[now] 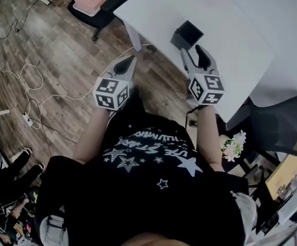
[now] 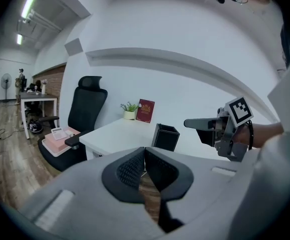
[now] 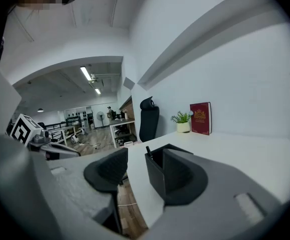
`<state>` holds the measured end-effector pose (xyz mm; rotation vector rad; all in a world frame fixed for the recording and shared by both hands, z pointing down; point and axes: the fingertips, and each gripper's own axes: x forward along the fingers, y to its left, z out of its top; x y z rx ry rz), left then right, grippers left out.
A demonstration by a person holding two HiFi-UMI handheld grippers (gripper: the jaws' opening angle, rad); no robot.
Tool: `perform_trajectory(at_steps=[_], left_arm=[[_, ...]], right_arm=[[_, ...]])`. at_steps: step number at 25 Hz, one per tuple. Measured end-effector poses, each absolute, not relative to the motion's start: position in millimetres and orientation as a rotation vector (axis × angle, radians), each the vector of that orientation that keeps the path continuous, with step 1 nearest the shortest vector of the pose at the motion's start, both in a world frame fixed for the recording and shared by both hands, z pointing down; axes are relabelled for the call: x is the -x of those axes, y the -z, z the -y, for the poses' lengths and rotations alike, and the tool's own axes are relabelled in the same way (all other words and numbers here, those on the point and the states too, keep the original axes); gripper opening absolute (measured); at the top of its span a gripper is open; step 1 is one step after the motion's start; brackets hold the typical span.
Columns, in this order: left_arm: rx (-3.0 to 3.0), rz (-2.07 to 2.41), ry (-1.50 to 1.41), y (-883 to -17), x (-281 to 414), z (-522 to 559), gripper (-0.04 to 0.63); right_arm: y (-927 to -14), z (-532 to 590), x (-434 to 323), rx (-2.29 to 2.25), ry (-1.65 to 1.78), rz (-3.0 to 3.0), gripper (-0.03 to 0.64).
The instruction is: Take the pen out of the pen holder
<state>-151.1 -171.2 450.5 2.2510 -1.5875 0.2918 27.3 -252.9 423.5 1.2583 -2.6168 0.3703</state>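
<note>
Right gripper view: my right gripper (image 3: 145, 157) holds its jaws apart. The black square pen holder (image 3: 154, 180) stands on the white surface (image 3: 235, 149) at twelve o'clock, just beyond them, with a dark pen (image 3: 148, 150) poking out. My left gripper (image 2: 144, 152) has its jaws together, empty.

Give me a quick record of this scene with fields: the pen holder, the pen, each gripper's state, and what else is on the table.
pen holder: black, square, upright near the edge of the white table
pen: dark tip shows above the holder's rim; inside the holder
left gripper: jaws together, empty, held over the wooden floor beside the table
right gripper: jaws apart, empty, aimed at the holder, short of it
also on table: red book and small potted plant, by the wall
task state: pen not yet taken
</note>
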Motion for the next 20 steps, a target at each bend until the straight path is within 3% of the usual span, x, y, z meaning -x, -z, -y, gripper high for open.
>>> perform_trajectory(at_steps=[13, 20], left_arm=[[-2.412, 1.242, -0.343, -469, 167, 277, 0.011], [-2.436, 1.169, -0.350, -478, 180, 304, 0.011]], right_arm=[[-439, 310, 13, -1.443, -0.421, 2.406, 0.219], [-456, 318, 25, -1.490, -0.431, 2.279, 0.169]])
